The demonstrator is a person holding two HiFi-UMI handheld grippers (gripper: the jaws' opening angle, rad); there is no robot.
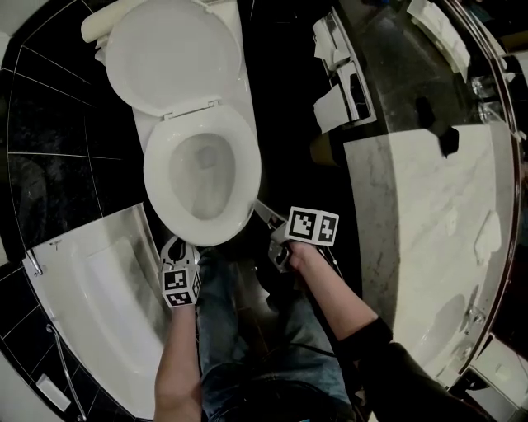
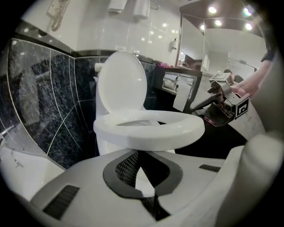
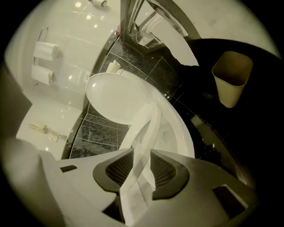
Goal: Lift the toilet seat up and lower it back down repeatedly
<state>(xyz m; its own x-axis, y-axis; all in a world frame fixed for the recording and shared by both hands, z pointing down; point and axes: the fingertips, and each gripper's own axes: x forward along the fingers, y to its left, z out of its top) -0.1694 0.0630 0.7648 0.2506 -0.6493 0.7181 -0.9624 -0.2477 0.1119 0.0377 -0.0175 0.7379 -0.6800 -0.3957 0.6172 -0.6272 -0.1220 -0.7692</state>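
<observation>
Dim, fisheye-warped views with dark corners; ceiling spotlights [image 2: 213, 9] gleam on the toilet seat [image 2: 151, 131]

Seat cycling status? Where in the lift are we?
Done: lid is up; past cycles can't be counted from this. In hand: right claw is clamped on the toilet seat rim, seat tilted just off the bowl. Left claw is open below the seat's front edge. Left: raise it to the lid, then lower.

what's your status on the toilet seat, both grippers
Right gripper shut on seat rim. Left gripper open, just under seat front. Seat partly lifted off bowl, lid up. Nothing blocking it.
</observation>
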